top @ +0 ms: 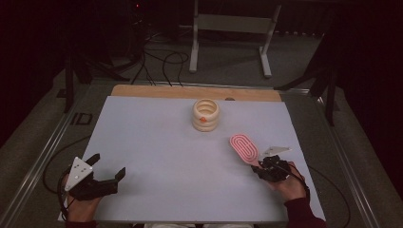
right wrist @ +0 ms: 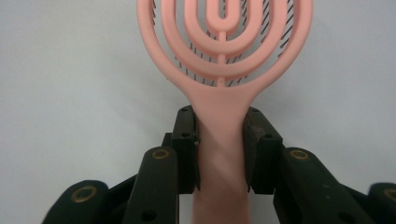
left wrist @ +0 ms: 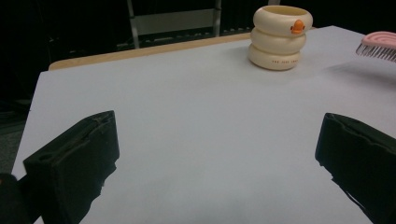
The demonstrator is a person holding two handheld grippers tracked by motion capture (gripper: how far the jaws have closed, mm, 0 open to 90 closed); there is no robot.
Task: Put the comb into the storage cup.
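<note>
A pink vented hairbrush (top: 244,147) (right wrist: 225,46) is held by its handle, head pointing toward the table's middle, bristles facing down. My right gripper (top: 260,165) (right wrist: 220,149) is shut on the handle, both pads pressed against its sides. In the left gripper view the brush's bristled head (left wrist: 379,45) hangs just above the sheet at the far right. A cream ringed cup (top: 206,115) (left wrist: 281,36) with an orange duck face stands upright near the table's far middle. My left gripper (top: 107,167) (left wrist: 217,154) rests at the front left, jaws wide open with nothing between them.
A pale sheet (top: 161,156) covers the table; a strip of bare wood (top: 157,91) shows along the far edge. Beyond the table stand a white metal frame (top: 233,28) and loose cables (top: 164,66) on the dark floor.
</note>
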